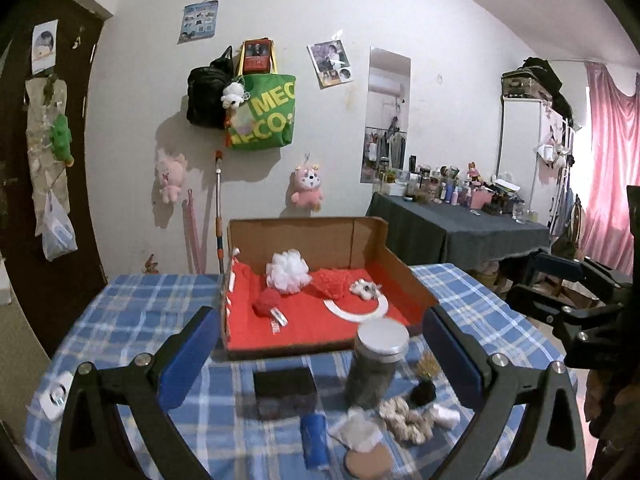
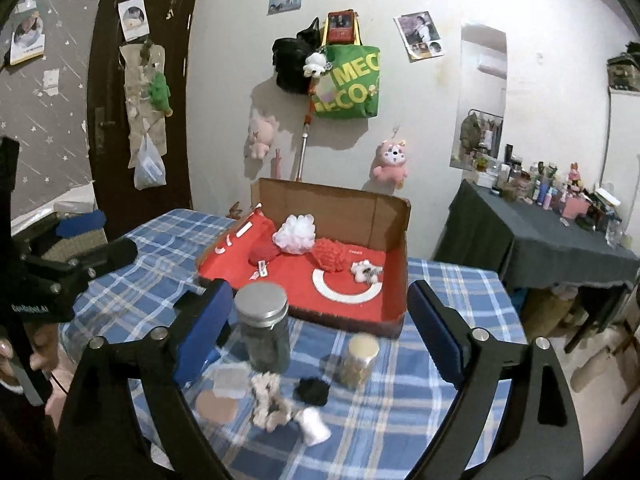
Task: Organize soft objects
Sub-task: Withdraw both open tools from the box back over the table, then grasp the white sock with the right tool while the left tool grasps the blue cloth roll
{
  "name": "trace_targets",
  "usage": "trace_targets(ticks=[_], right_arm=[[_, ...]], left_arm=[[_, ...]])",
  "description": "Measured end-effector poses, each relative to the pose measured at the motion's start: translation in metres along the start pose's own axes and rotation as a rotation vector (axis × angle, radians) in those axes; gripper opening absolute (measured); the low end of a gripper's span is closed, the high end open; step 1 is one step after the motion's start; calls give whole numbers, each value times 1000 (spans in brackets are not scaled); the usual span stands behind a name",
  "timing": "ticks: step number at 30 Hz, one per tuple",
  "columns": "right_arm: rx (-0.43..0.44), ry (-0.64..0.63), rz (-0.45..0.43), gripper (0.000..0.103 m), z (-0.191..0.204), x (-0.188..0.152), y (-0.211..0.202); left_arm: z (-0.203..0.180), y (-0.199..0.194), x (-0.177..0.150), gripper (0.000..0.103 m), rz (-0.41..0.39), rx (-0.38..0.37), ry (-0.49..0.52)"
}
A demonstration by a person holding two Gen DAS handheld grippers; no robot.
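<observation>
A cardboard box (image 1: 370, 240) (image 2: 394, 220) lined in red stands on the blue plaid table. In it lie a white puff (image 1: 288, 271) (image 2: 298, 234), a red puff (image 1: 332, 284) (image 2: 330, 255), a red ball (image 1: 267, 302) (image 2: 262, 254) and a small white plush (image 1: 364, 289) (image 2: 365, 271). On the cloth in front lie a beige scrunchie (image 1: 406, 420) (image 2: 268, 398), a black scrunchie (image 1: 425, 393) (image 2: 313, 391) and a white roll (image 1: 446, 415) (image 2: 314, 426). My left gripper (image 1: 320, 356) and right gripper (image 2: 320, 330) are open and empty above them.
A tall jar with a metal lid (image 1: 378, 364) (image 2: 265, 330) and a small jar (image 2: 357, 360) stand among the soft things. A black case (image 1: 285, 385), a blue tube (image 1: 314, 440), flat pads (image 2: 218, 404) and a white disc (image 1: 56, 396) lie nearby. A cluttered dark side table (image 2: 540, 232) stands at the right.
</observation>
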State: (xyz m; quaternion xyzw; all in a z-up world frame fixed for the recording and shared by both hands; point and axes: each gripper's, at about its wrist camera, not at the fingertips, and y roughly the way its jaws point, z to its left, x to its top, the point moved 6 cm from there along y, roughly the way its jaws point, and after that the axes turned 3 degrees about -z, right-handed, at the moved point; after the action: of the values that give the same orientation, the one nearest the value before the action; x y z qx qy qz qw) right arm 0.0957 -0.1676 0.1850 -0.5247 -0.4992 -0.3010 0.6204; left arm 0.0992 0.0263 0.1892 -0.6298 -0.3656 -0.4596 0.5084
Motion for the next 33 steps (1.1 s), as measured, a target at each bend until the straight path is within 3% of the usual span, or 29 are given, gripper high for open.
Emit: trace_targets(ticks=[3,16,24,33], right_arm=[[15,5,4,90,7,-21,-6],[-142,8,-84,91,18,-92,-17],[-167,73,-29,93,9,-128,3],[-157,124,59,93,0,-159,30]], left_arm=[[-7,-6,-22,103,-12,6,5],[-22,-12,-87,103,-33,4,-16],[-20,2,-121,103,3,32,-33],[-13,27,-152,103,103,43,-44]])
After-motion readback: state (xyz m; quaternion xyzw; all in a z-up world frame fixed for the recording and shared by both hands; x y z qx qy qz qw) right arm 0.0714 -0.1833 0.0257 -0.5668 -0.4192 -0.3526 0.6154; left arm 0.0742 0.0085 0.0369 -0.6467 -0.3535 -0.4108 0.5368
